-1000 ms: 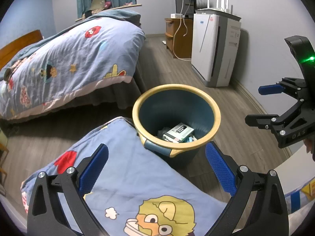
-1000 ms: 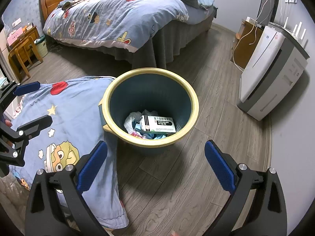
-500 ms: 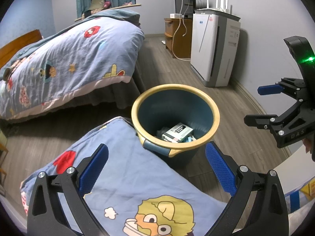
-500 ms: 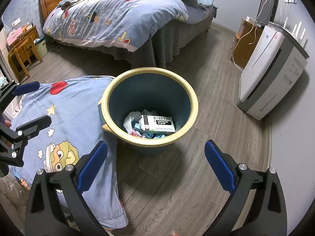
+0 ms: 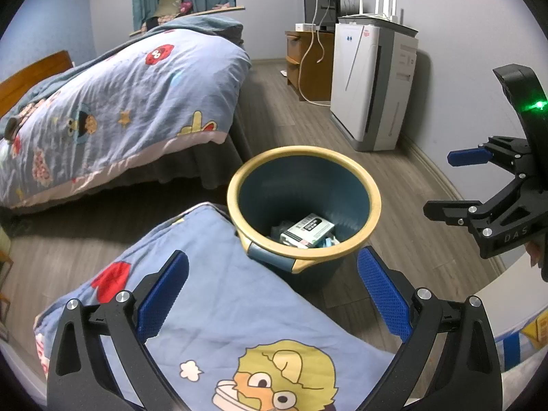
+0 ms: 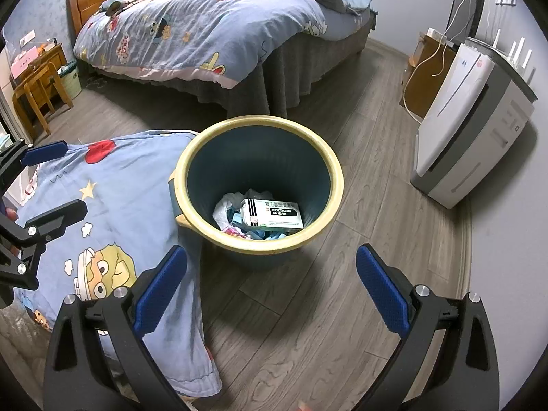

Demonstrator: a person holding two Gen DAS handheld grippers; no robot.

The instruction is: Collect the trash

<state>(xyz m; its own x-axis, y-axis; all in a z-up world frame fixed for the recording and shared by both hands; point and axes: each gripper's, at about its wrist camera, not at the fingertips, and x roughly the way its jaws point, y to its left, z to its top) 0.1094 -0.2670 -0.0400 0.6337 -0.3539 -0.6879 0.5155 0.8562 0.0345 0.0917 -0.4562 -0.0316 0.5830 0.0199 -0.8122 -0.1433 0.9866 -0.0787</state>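
A dark blue bin with a yellow rim (image 5: 373, 202) (image 6: 337, 185) stands on the wood floor. Inside lie a white medicine box (image 5: 306, 229) (image 6: 274, 214), crumpled white paper (image 6: 227, 205) and other scraps. My left gripper (image 5: 274, 294) is open and empty, above the cartoon blanket just before the bin; it also shows at the left of the right wrist view (image 6: 51, 179). My right gripper (image 6: 270, 291) is open and empty, over the floor in front of the bin; it also shows at the right of the left wrist view (image 5: 448, 179).
A blue cartoon blanket (image 5: 222, 311) (image 6: 113, 212) drapes a surface touching the bin's left side. A bed (image 5: 113, 102) (image 6: 205, 24) stands behind. A white air purifier (image 5: 373, 82) (image 6: 469, 123) and a wooden cabinet (image 5: 308, 61) stand by the right wall. A wooden stool (image 6: 34, 96) is far left.
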